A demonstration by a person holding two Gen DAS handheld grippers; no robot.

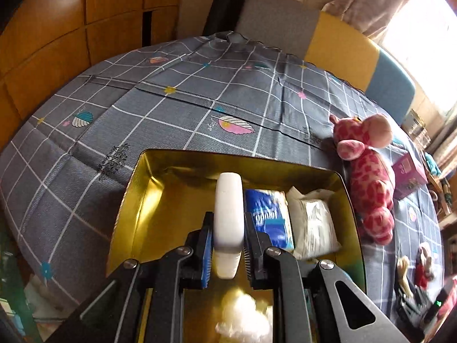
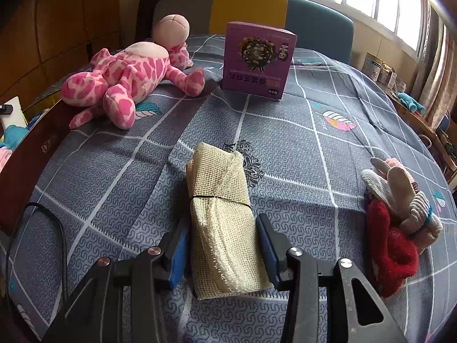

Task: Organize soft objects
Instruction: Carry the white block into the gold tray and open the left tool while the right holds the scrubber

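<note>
The left gripper (image 1: 228,245) has its jaws pinching a white bar (image 1: 228,217), held on edge over a gold tin (image 1: 137,200) that sits on a bed with a grey checked cover (image 1: 171,108). Just to the right of these jaws, inside the tin, a blue packet (image 1: 270,217) stands against a white packet (image 1: 311,220). A tuft of white stuffing (image 1: 245,317) lies in the tin below the jaws. Beyond the tin's right wall lies a pink spotted plush toy (image 1: 368,177).

The right gripper (image 2: 222,254) has its jaws pressed on both sides of a cream mesh bundle (image 2: 220,217) tied with a dark band, lying on the cover. Right of these jaws is a heap of knitted gloves (image 2: 400,223). Far ahead stands a purple box (image 2: 257,63)
</note>
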